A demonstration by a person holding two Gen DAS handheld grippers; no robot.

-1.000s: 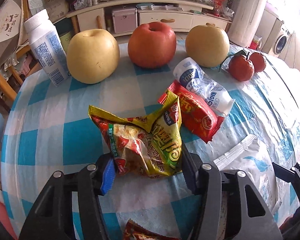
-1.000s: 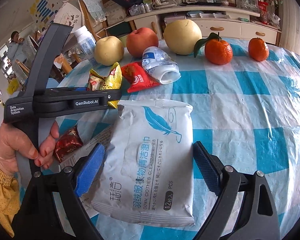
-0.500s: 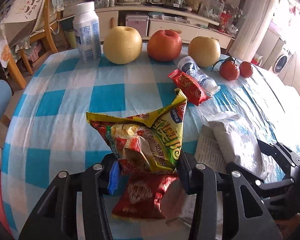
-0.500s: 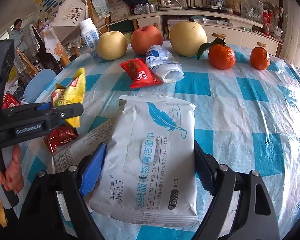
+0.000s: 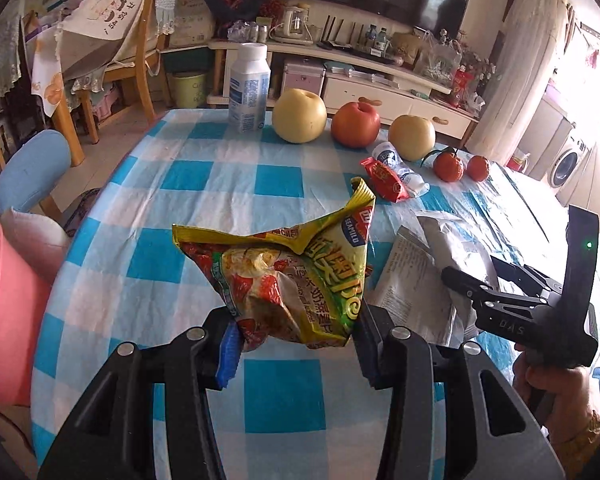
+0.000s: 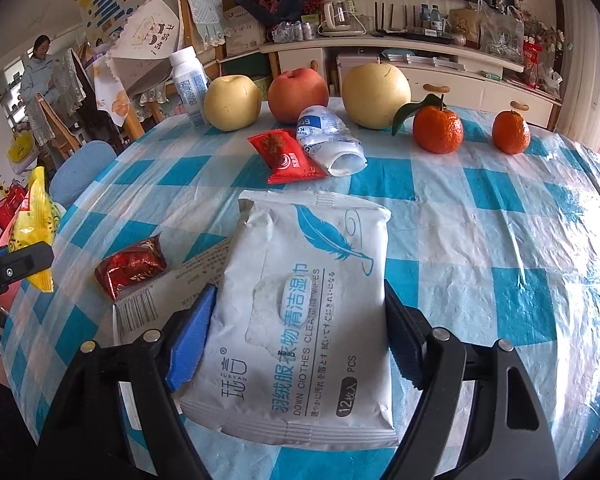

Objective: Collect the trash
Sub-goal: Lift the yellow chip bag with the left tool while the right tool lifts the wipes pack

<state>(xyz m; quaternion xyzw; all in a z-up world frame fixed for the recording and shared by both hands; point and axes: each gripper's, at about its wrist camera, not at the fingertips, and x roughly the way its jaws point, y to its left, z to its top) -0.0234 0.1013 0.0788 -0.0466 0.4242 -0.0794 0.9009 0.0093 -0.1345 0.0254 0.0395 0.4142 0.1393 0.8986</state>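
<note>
Gripping one wrapper, closing on one pack

I have my left gripper (image 5: pixel 294 346) clamped on a crinkled yellow wrapper (image 5: pixel 288 280), centre frame, clear of the checked cloth (image 5: pixel 188 168). My right gripper (image 6: pixel 296 332) is closing around a flat white wipes pack (image 6: pixel 304 304) lying lower centre. I count two red wrappers (image 6: pixel 288 156), three round apples (image 6: pixel 298 94), two oranges (image 6: pixel 438 128).

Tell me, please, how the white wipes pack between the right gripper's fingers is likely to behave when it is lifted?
The wipes pack looks flat and creased, so it is probably nearly empty, light and floppy. Its film surface seems smooth, so it may slip or buckle as the right gripper, whose jaws are closing, squeezes its edges. The paper sheet beneath could drag along.
</note>
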